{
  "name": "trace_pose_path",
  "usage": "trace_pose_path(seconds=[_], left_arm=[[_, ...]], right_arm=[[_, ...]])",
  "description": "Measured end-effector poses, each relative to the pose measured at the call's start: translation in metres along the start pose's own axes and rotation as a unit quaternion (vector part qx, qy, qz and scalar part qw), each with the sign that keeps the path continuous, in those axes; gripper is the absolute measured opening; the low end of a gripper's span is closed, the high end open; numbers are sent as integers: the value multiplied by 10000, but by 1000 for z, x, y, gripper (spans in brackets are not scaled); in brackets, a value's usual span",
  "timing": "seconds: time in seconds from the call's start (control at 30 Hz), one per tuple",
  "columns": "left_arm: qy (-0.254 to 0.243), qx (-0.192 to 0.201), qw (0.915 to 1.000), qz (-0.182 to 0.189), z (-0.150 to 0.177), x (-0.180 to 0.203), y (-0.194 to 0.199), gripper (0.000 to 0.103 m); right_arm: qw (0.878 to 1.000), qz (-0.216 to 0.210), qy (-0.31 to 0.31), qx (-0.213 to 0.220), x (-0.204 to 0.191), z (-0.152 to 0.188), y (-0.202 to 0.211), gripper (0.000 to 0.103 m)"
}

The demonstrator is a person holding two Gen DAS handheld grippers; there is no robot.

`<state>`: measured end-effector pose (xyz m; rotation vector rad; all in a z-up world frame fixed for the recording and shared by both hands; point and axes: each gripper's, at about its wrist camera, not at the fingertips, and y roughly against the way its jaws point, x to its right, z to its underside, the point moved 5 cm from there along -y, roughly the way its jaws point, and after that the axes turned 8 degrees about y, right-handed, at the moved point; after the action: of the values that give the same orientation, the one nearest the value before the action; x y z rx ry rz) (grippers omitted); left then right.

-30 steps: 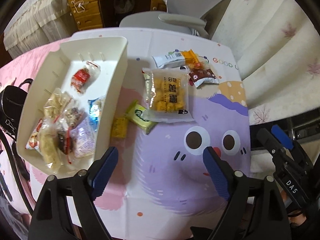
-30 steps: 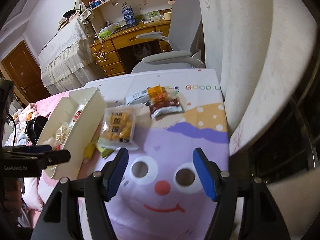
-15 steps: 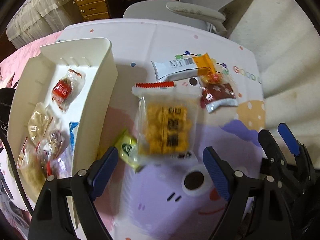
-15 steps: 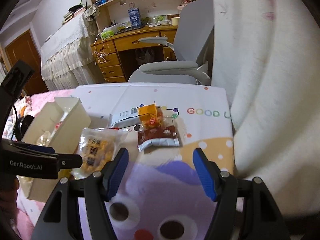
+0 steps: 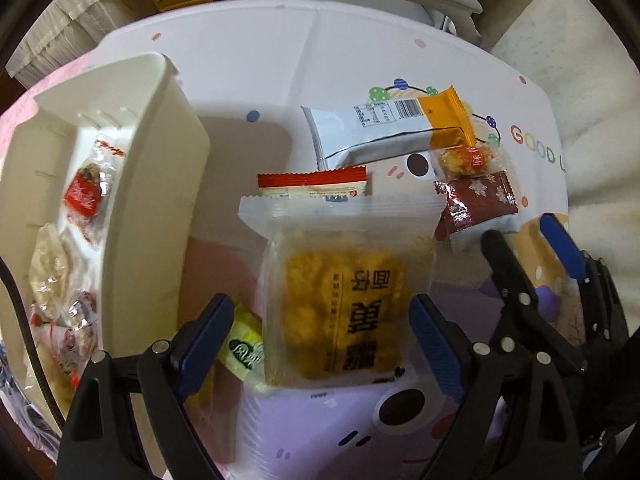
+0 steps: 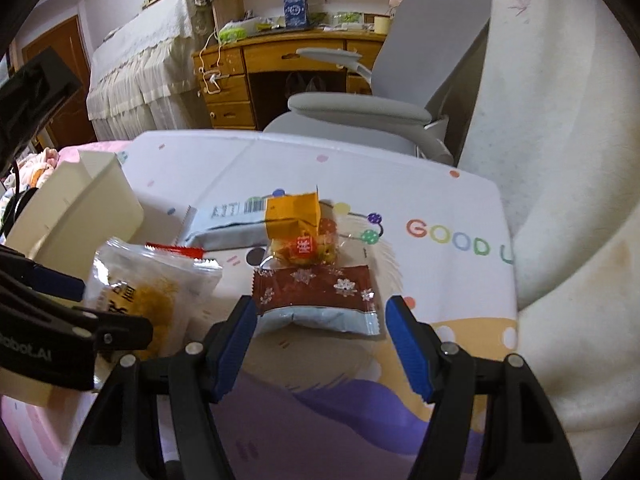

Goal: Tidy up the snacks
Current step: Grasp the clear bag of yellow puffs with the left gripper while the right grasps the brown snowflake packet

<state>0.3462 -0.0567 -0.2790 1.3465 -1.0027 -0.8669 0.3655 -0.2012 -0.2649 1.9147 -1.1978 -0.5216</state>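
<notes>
A clear pack of yellow crackers (image 5: 344, 304) lies flat on the cartoon tablecloth. My left gripper (image 5: 320, 340) points straight down over it, its jaws opening, with the pack between the blue pads and not pressed. A brown snowflake pack (image 6: 316, 292) lies just beyond my right gripper (image 6: 320, 332), which is open with its tips either side of the pack's near edge. Behind it are a small clear-wrapped sweet (image 6: 304, 246) and a silver-and-orange pack (image 6: 256, 220). A red-edged pack (image 5: 316, 184) and a green pack (image 5: 244, 348) peek out from under the crackers.
The white tray (image 5: 152, 200) holding several wrapped snacks stands to the left, its wall close to my left finger. A grey office chair (image 6: 360, 108) and a wooden desk (image 6: 280, 52) lie beyond the table's far edge. Pale fabric (image 6: 560, 160) hangs along the right side.
Both grippers have come down and forward over the table. The left now straddles the cracker pack with its jaws slightly wider. The right has closed in on the brown snowflake pack.
</notes>
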Motion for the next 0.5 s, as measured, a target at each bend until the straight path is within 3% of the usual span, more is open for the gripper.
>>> trace_pose_path(seconds=[0.5], left_arm=[[140, -441, 9977, 498, -11, -5, -32, 87]], right_arm=[[9998, -50, 90, -159, -8, 1, -33, 67]])
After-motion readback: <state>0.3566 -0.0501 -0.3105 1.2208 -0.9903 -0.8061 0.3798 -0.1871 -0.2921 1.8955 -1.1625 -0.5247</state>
